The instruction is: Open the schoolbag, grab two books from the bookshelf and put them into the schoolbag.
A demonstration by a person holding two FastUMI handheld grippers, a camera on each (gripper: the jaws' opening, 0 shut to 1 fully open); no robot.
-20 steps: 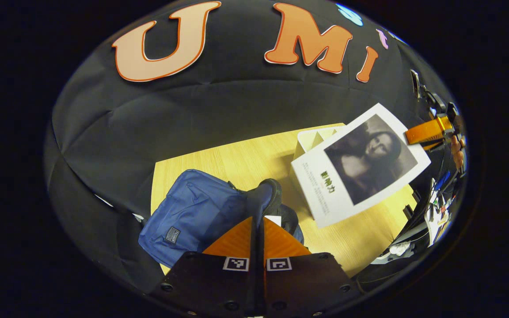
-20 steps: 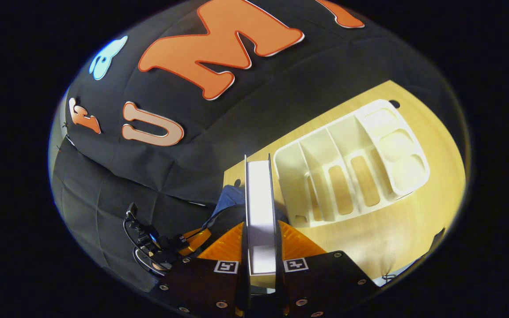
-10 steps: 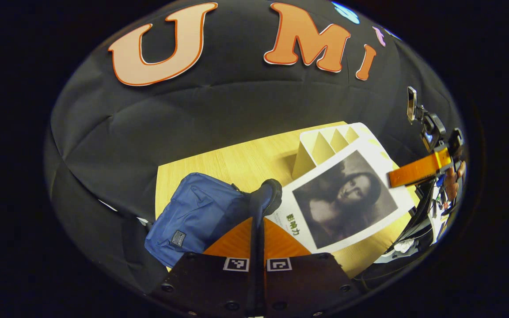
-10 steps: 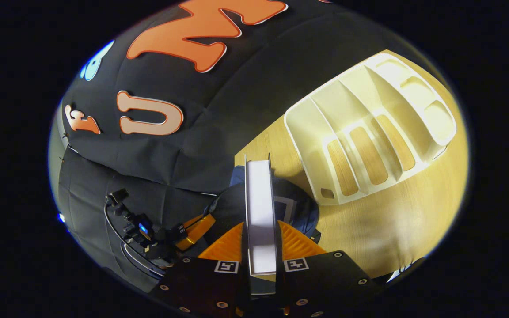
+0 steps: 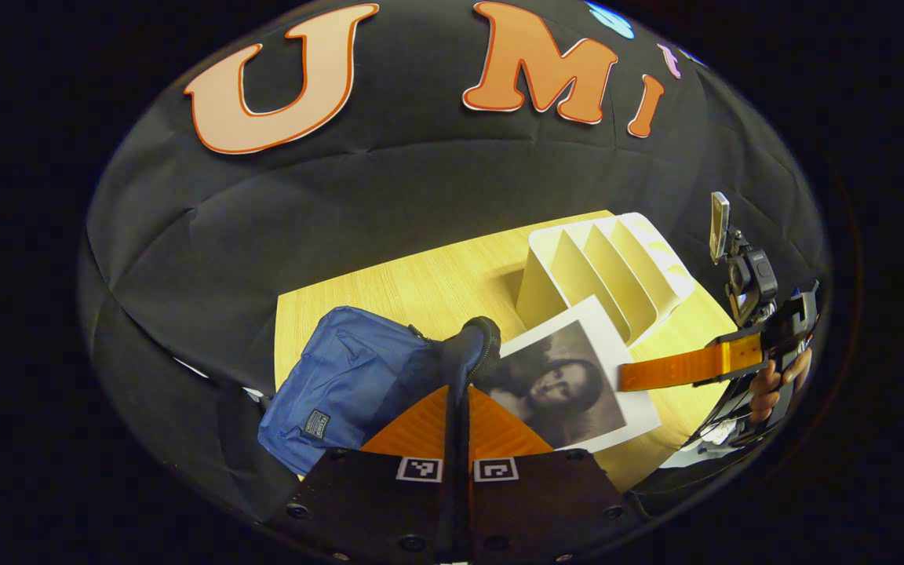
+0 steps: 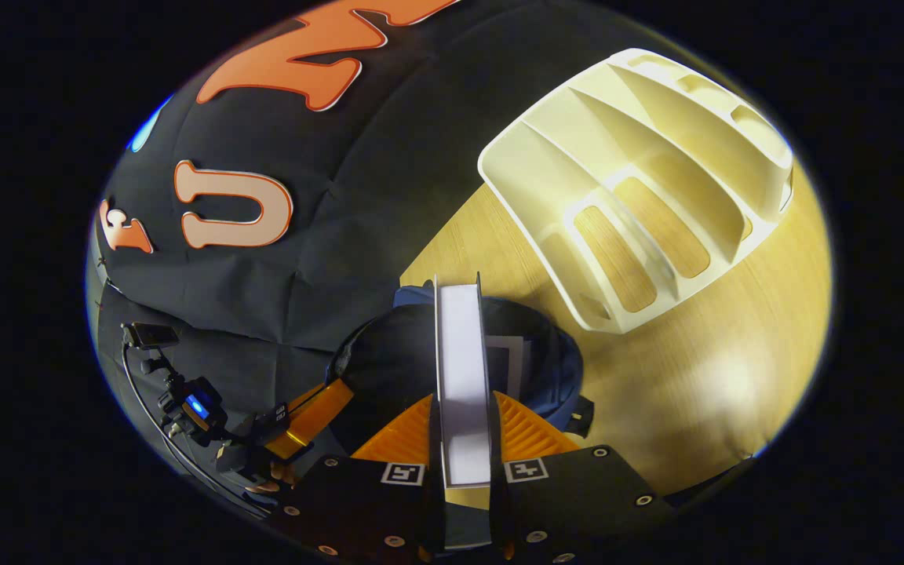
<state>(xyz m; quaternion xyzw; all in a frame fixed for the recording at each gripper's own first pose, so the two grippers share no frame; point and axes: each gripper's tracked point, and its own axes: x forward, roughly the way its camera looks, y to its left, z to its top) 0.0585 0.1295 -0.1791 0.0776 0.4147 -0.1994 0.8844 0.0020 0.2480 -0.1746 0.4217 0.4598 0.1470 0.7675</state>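
At the bag mouth: the right gripper (image 6: 464, 439) carries a book (image 6: 461, 377) edge-on above the open schoolbag (image 5: 342, 377).
Right gripper, state: clamped on the book, a finger pressing each cover; in the left gripper view it reaches in from the side (image 5: 625, 377) and pinches the book's trailing edge.
Left gripper (image 5: 458, 408), state: pinched closed on the schoolbag's zippered lip (image 5: 477, 349), holding it raised.
Schoolbag, location: lying on the wooden table (image 5: 421, 282), near its front corner; a pale-edged item (image 6: 508, 357), probably a book already packed, shows inside.
Bookshelf (image 6: 640, 180): on the table just beyond the bag, its slots bare.
Book, orientation: long axis runs from the right gripper toward the bag mouth; leading edge already at or under the raised lip; portrait cover (image 5: 558, 388) faces up, tilted.
Step in hand (judged): sliding the book into the schoolbag.
Handling advice (judged): keep the lip lifted and taut, feed the leading edge in along the long axis beside the item inside, and release only once most of the book is past the zipper, so no corner snags.
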